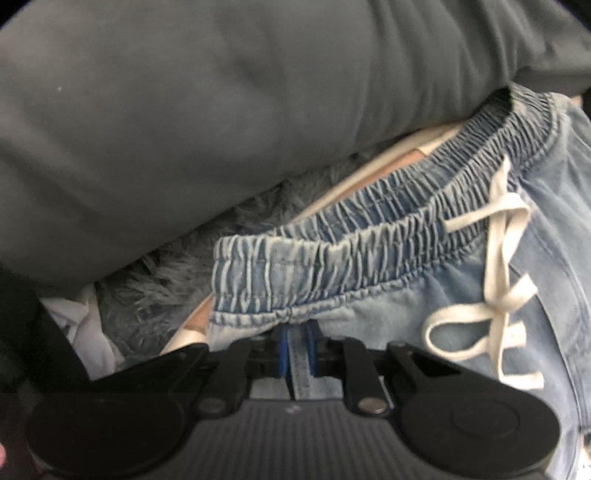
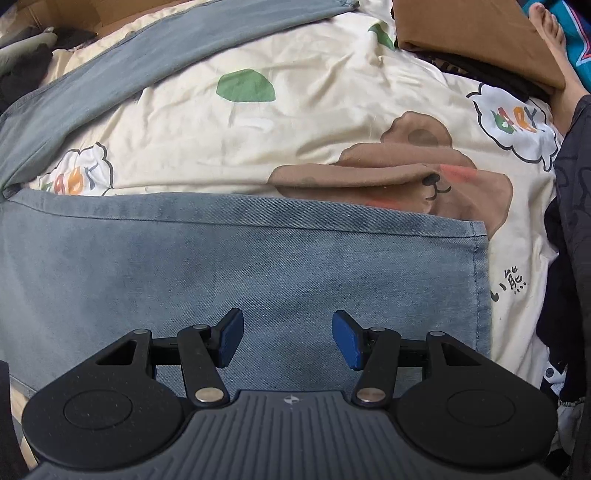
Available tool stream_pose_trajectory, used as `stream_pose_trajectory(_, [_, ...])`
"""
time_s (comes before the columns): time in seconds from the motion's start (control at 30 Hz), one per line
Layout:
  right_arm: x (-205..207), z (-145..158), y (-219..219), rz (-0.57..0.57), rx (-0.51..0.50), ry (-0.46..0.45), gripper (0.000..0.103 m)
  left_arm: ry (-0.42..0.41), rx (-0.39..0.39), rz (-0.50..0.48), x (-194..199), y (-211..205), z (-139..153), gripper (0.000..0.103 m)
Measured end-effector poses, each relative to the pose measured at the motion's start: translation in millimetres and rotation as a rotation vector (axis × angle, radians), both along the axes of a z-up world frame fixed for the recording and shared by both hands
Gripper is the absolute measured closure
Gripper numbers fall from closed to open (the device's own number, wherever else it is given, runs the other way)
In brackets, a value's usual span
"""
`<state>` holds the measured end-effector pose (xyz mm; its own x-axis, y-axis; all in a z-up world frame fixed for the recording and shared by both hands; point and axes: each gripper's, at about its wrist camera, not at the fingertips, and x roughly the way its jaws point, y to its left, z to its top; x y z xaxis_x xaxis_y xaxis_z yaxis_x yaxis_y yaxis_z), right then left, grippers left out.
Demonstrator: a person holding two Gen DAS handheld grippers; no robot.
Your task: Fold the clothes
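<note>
Light blue denim trousers (image 1: 424, 295) with an elastic waistband (image 1: 332, 251) and a white drawstring bow (image 1: 495, 291) fill the right of the left wrist view. My left gripper (image 1: 296, 345) is shut on a fold of that denim just below the waistband, its blue pads pressed against the cloth. In the right wrist view a denim trouser leg (image 2: 240, 266) lies flat across a cream cartoon-print sheet (image 2: 314, 122), its hem at the right. My right gripper (image 2: 288, 338) hovers over the leg, open, with nothing between its blue pads.
A grey-blue pillow (image 1: 203, 110) looms above the waistband, with a fluffy blue-grey blanket (image 1: 155, 295) beneath it. On the sheet lie a second grey-blue trouser leg (image 2: 110, 70), a folded brown cloth (image 2: 480, 33), a person's bare foot (image 2: 554, 48), and dark clothes (image 2: 569, 258) at the right edge.
</note>
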<state>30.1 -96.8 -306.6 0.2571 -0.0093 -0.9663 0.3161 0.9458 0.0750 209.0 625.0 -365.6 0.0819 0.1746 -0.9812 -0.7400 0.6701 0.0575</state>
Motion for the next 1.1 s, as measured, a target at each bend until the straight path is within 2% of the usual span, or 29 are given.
stream_pose_trajectory(0.1, [-3,1,1,-0.022,0.008,-0.007,0.043,0.051,0.036,-0.034,7,-11,6,0.089])
stream_pose_trajectory(0.17, [-5,2,2,-0.035,0.014,-0.011,0.043,0.072,0.038,-0.056,11,-16,13,0.082])
stream_pose_trajectory(0.23, [-5,2,4,-0.032,0.016,-0.015,0.043,0.076,0.028,-0.052,14,-20,21,0.071])
stream_pose_trajectory(0.43, [-2,7,10,0.026,0.009,-0.025,0.043,0.077,0.044,-0.063,22,-40,33,0.053])
stream_pose_trajectory(0.6, [-2,3,2,0.026,-0.002,-0.005,0.043,0.108,0.076,-0.096,20,-48,26,0.053])
stream_pose_trajectory(0.63, [-2,1,0,0.016,-0.002,0.001,0.043,0.127,0.084,-0.095,14,-44,22,0.055])
stream_pose_trajectory(0.67, [-2,-2,-1,0.008,0.000,0.005,0.043,0.137,0.086,-0.092,8,-38,19,0.062])
stream_pose_trajectory(0.7, [-3,-4,-2,0.004,0.003,0.005,0.043,0.148,0.087,-0.092,2,-33,17,0.080])
stream_pose_trajectory(0.77, [-3,-8,0,0.006,0.013,0.006,0.043,0.166,0.082,-0.106,-8,-27,14,0.090])
stream_pose_trajectory(0.8, [-3,-11,1,0.009,0.023,0.010,0.043,0.182,0.086,-0.103,-11,-25,14,0.100])
stream_pose_trajectory(0.9, [-3,-17,8,0.031,0.040,0.026,0.043,0.179,0.068,-0.088,-14,-23,25,0.100])
stream_pose_trajectory(0.97, [-1,-19,11,0.047,0.040,0.029,0.043,0.162,0.050,-0.098,-11,-26,37,0.086])
stream_pose_trajectory(1.0, [1,-20,12,0.056,0.041,0.029,0.043,0.156,0.043,-0.110,-8,-28,42,0.068])
stream_pose_trajectory(1.03, [3,-20,13,0.065,0.042,0.028,0.043,0.159,0.034,-0.124,-3,-31,48,0.060])
stream_pose_trajectory(1.1, [5,-20,14,0.072,0.039,0.025,0.043,0.145,0.028,-0.151,8,-33,61,0.060])
